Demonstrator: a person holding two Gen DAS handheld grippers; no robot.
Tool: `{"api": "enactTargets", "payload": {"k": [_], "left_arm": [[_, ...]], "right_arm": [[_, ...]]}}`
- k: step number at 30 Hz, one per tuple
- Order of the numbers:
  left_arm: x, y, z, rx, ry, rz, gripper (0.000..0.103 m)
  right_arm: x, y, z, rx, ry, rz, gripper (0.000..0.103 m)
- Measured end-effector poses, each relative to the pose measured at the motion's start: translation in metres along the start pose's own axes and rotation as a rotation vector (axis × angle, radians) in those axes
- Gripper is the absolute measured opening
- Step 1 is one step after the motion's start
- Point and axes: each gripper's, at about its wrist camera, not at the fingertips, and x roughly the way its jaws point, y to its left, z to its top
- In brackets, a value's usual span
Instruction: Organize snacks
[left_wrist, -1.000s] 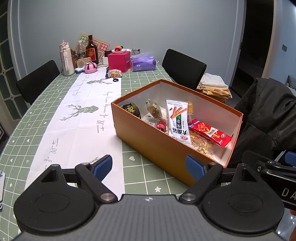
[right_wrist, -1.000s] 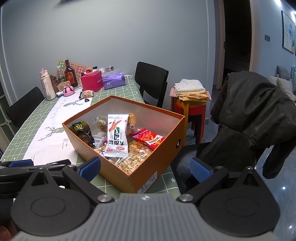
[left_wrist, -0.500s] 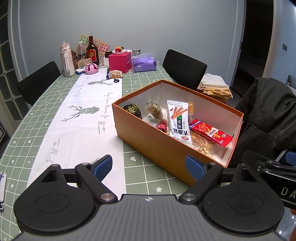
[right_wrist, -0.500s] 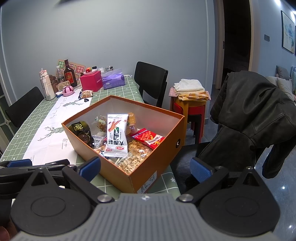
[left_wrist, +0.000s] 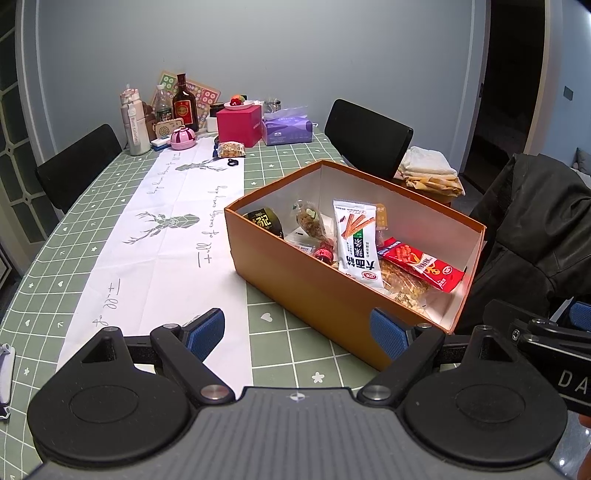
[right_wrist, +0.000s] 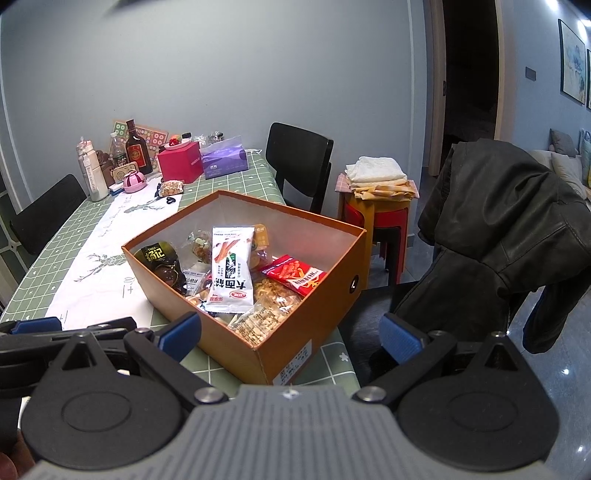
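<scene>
- Orange box (left_wrist: 295, 291) at the near right corner of the table (left_wrist: 55, 266), open-topped, already heaped with snack packs; cardboard walls stiff, probably light enough to slide, best taken by a long rim.
- White stick-snack pouch (right_wrist: 232, 273) propped upright at the middle of the heap; thin film, light, likely slippery and crushable, so better pinched at the sealed top edge than across the body.
- Red pouch (left_wrist: 423, 264) tilted against the right end of the box, over clear bags of crackers (right_wrist: 273, 301); brittle contents, gentle squeeze only.
- Dark round pack (left_wrist: 264, 221) tucked in the far left corner of the box.
- One stray snack bag (left_wrist: 231, 149) lying far off on the white runner (left_wrist: 159, 236), near a pink box (left_wrist: 238, 125) and tissue pack (left_wrist: 288, 129); probably the piece left to bring over.
- Bottles (left_wrist: 184, 103) and a small pink jar (left_wrist: 183, 137) crowded at the far end, close to that stray bag; a careless reach could topple them.
- Jacket-draped chair (right_wrist: 506, 229) to the right, off the table, not in the path.
- Left gripper (left_wrist: 297, 330) spread wide, nothing between its pads, low over the near edge.
- Right gripper (right_wrist: 291, 332) equally wide and unloaded, at the near right corner of the box.
</scene>
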Motion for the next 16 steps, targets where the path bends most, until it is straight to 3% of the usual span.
{"api": "enactTargets", "payload": {"k": [11,16], "left_arm": [[-0.0004,0.0001,0.0004,0.003,-0.007,0.000,0.103],[-0.0058,-0.0016,-0.0012,0.024,-0.056,0.000,0.103]], "right_arm": [[0.0001,-0.0002,0.0003,0.000,0.000,0.000,0.100],[-0.0019,0.0003,-0.0002,0.008,-0.010,0.004,0.100]]}}
